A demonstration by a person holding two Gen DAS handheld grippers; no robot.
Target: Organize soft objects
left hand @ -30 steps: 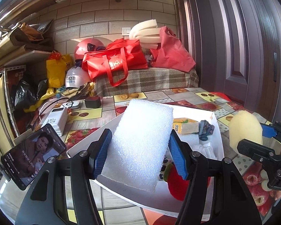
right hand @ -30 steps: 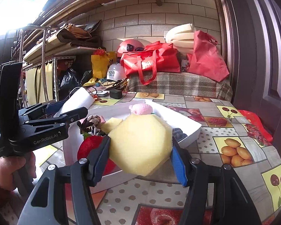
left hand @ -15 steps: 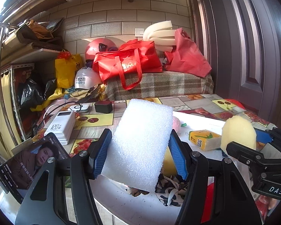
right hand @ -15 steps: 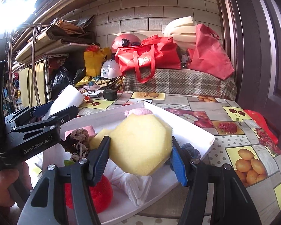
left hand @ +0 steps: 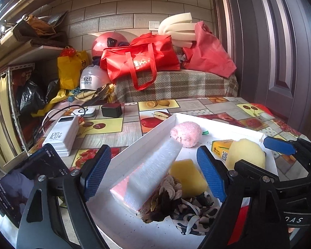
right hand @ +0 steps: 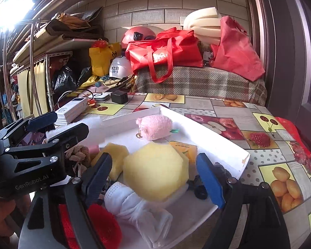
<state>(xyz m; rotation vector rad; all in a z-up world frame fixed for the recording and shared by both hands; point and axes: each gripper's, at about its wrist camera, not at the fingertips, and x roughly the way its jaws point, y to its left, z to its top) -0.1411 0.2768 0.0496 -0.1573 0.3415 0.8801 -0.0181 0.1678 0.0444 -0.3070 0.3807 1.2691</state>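
A white tray on the fruit-pattern table holds soft things. My left gripper is open above it; the white foam block lies tilted in the tray between the jaws, resting on a pink pad. A yellow sponge, a pink plush and a patterned cloth lie around it. My right gripper is open, and the yellow hexagonal sponge sits between its jaws on a white cloth in the tray.
A white power bank, a black adapter and a phone lie left of the tray. A red scrubber and a juice box sit in the tray. Red bags and helmets stand behind.
Both grippers opened. The white foam block dropped from the left gripper into the tray, and the yellow hexagonal sponge came to rest on the white cloth.
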